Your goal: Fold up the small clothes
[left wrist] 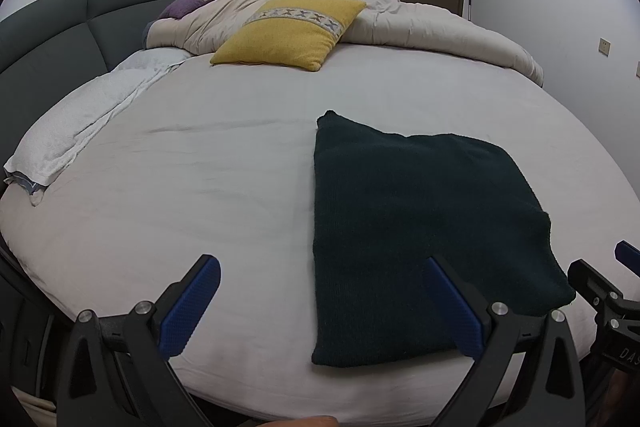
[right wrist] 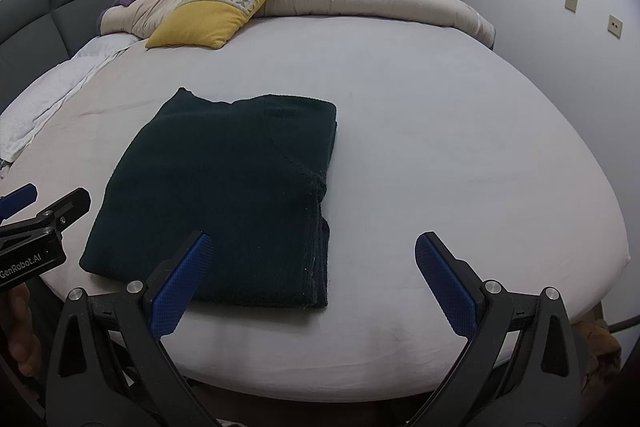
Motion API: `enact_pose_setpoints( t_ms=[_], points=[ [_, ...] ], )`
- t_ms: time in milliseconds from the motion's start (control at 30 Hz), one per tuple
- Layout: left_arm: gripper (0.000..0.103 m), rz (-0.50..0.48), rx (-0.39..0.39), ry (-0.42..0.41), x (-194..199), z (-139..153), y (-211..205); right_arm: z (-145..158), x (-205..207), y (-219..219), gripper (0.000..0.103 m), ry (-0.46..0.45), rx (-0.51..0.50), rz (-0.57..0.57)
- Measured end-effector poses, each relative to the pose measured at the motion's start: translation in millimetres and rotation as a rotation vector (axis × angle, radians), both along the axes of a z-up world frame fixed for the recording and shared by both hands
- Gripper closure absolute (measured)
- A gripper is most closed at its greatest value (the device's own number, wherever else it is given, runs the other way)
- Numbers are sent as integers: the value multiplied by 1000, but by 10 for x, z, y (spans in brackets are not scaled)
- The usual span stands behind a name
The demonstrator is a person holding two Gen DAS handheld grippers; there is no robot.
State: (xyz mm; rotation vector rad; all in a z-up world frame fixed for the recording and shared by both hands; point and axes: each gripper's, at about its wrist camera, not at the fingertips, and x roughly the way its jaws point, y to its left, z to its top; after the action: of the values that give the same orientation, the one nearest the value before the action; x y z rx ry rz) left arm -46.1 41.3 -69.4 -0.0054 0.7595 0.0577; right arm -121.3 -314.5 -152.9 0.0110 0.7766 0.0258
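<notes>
Lying flat on a bed (left wrist: 200, 187) covered with a pale sheet, a dark sweater (left wrist: 420, 227) sits folded into a neat rectangle close to the near edge of the mattress. In the right wrist view its stacked layers show along the right-hand side, with a knitted seam running across the top panel.

The left gripper (left wrist: 324, 303) is held low at the foot of the bed, pointing forward across the mattress, level and roughly parallel to the sheet. Its two blue-padded fingers (left wrist: 192, 311) are spread wide with nothing between them; the right-hand finger sits in front of the sweater's near left part, while the other is over bare sheet.

The right gripper (right wrist: 312, 283) is in a matching pose just beside it, also aimed forward, its fingers (right wrist: 444, 283) likewise spread wide and empty. Its left finger overlaps the sweater's near edge in the view and the other is over bare sheet to the right of the garment. Whether either gripper touches the fabric cannot be told.

Each gripper appears at the edge of the other's view. Farther up the bed lie a yellow cushion (left wrist: 288, 31), a purple cushion (left wrist: 196, 1) and a rumpled beige duvet (left wrist: 432, 27), beside a grey padded headboard (left wrist: 56, 31). A white towel (left wrist: 84, 123) lies along the left side.
</notes>
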Motion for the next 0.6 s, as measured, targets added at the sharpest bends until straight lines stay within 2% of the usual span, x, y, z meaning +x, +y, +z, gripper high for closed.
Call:
enact_pose_setpoints(
  t_ms=[600],
  points=[
    [0, -4, -3, 4, 0, -12, -3, -20, -4, 25, 0, 3, 4, -2]
  ],
)
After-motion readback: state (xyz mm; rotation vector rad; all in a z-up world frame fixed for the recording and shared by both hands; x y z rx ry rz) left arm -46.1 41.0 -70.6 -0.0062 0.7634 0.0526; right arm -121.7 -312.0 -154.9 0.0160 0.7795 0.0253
